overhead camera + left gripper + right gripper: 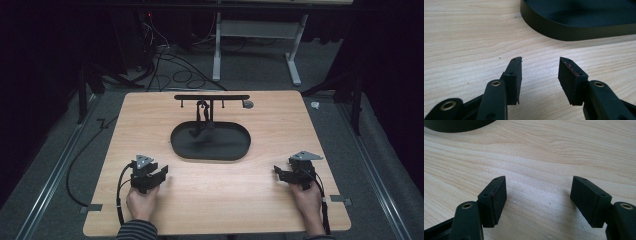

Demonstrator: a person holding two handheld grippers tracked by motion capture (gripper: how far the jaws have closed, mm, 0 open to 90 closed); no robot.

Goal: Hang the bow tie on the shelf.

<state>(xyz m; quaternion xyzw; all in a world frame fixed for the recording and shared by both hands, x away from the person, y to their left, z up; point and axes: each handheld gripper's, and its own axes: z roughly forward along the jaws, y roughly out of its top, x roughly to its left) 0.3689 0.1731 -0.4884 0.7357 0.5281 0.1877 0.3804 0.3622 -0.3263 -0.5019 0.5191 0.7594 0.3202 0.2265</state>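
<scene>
We note both hand-held grippers, left (159,176) and right (280,172), released and empty; the black tray (210,156) lies beyond and between them, long axis left-right, the left one marginally nearer.

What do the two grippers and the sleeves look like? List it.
Left gripper: black, a grey three-cornered plate on top, a black cable looping back to the hand. Right gripper: the same build, its cable along the forearm. Fingers: black ribbed blocks on brass-riveted links. Left sleeve: dark, thin stripes.
</scene>
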